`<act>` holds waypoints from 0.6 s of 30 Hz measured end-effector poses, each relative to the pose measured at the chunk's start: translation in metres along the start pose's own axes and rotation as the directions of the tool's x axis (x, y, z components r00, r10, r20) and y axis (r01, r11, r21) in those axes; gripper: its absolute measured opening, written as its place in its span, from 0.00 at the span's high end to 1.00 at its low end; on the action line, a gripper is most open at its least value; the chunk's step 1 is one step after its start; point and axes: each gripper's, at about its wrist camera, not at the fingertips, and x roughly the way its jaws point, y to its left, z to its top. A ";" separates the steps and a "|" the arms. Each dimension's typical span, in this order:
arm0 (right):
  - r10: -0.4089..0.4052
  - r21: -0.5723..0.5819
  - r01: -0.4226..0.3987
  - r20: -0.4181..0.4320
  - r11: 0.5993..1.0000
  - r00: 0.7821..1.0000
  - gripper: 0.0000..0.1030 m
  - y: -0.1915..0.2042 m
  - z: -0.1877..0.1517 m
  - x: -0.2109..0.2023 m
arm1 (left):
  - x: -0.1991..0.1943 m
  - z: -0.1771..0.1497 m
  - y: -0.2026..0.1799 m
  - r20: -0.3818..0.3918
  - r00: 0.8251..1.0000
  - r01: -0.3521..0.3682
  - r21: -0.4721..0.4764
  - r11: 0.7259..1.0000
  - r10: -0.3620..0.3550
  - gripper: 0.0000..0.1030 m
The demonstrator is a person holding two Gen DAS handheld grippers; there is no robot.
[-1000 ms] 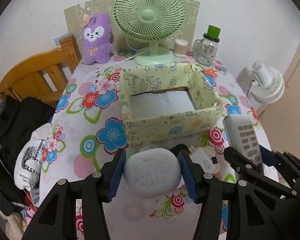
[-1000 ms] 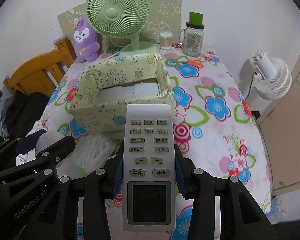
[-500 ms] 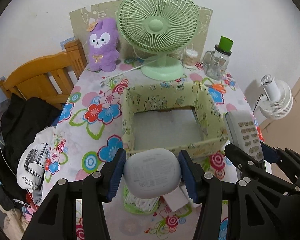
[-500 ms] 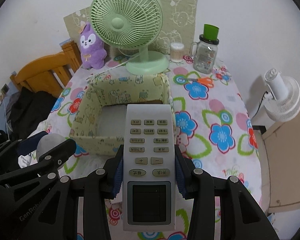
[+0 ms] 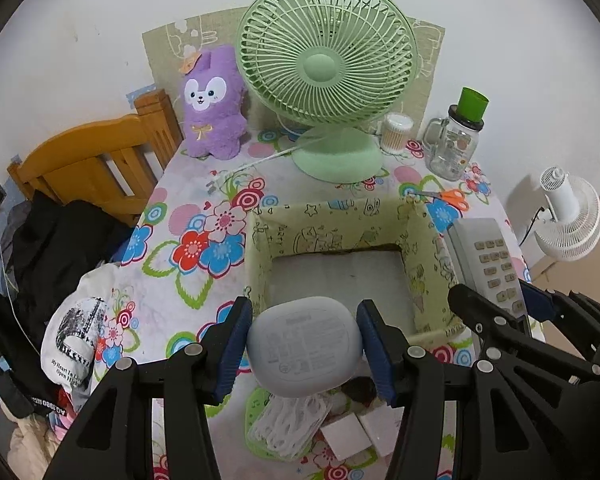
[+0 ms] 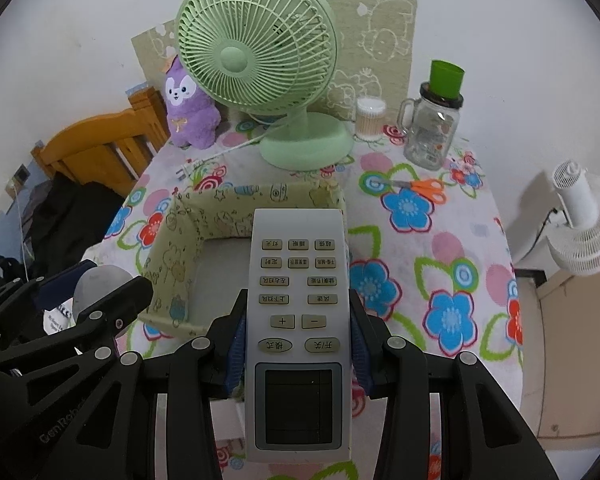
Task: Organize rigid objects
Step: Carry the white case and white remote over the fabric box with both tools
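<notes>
My left gripper (image 5: 304,344) is shut on a rounded white case (image 5: 303,350), held above the near rim of the open yellow-green patterned box (image 5: 336,220). My right gripper (image 6: 298,340) is shut on a white remote control (image 6: 298,280) with buttons and a screen facing up, its far end over the box (image 6: 172,248). In the left wrist view the remote (image 5: 488,256) shows at the right beside the box, with the right gripper's fingers (image 5: 496,316) around it. In the right wrist view the white case (image 6: 100,284) shows at the left.
A green desk fan (image 5: 326,76), purple plush (image 5: 212,108), cotton swab jar (image 5: 396,132), glass jar with green lid (image 5: 456,140) and orange scissors (image 5: 448,196) stand behind the box. A mesh pouch (image 5: 284,428) and white blocks (image 5: 360,436) lie below. Wooden chair (image 5: 88,160) left, white fan (image 5: 568,220) right.
Both grippers moved forward and up with their objects; the box now lies closer beneath them, and the pouch and blocks came into view under the left gripper.
</notes>
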 end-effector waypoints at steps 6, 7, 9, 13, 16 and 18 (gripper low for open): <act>-0.003 0.009 0.003 0.003 1.000 1.000 0.55 -0.002 0.016 0.011 | 0.013 0.012 0.000 -0.011 1.000 0.006 0.011 1.000 -0.006 0.46; -0.002 0.013 0.002 0.001 1.000 1.000 0.55 -0.003 0.018 0.013 | 0.017 0.014 0.001 -0.016 1.000 0.010 0.011 1.000 -0.009 0.46; -0.002 0.026 0.002 -0.005 1.000 1.000 0.55 -0.004 0.022 0.019 | 0.024 0.017 0.003 -0.024 1.000 0.016 0.017 1.000 -0.016 0.46; -0.013 0.032 0.014 -0.018 0.999 1.000 0.55 -0.002 0.027 0.030 | 0.038 0.021 0.006 -0.044 0.999 0.022 0.033 0.999 -0.020 0.46; -0.012 0.037 0.014 -0.044 0.999 0.999 0.55 -0.001 0.030 0.044 | 0.051 0.023 0.009 -0.067 0.998 0.024 0.042 0.999 -0.021 0.46; -0.011 0.034 0.014 -0.062 0.999 0.998 0.55 -0.001 0.031 0.055 | 0.060 0.023 0.011 -0.080 0.997 0.024 0.045 0.999 -0.021 0.46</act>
